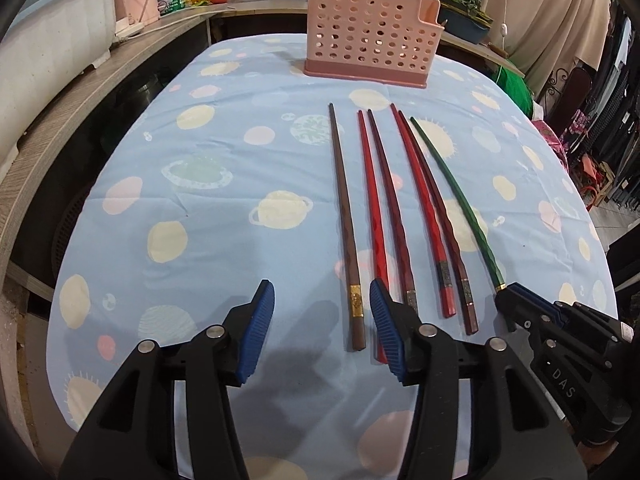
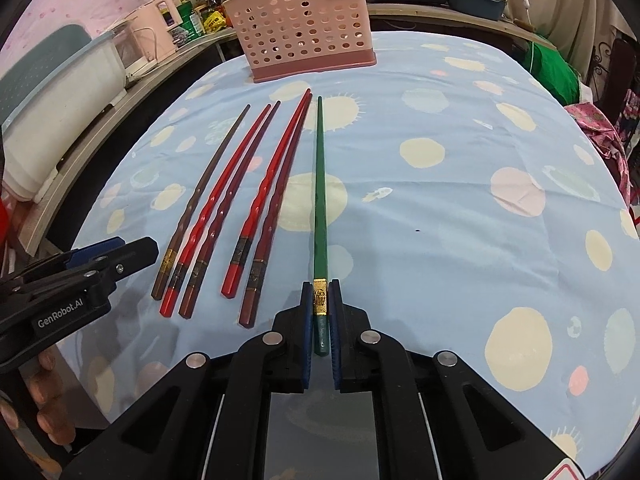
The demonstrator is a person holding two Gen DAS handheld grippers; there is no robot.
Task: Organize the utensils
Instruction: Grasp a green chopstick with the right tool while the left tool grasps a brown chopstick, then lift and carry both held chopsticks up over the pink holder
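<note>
Lower left of left wrist view: left gripper (image 1: 322, 328) released, jaws apart over bare cloth, brown wooden chopstick (image 1: 345, 232) just inside its right pad. Lower centre of right wrist view: right gripper (image 2: 320, 320) clenched on green gold-banded chopstick (image 2: 320, 200). Best lift level, then tip into perforated pink plastic basket (image 2: 304, 24), top centre.
</note>
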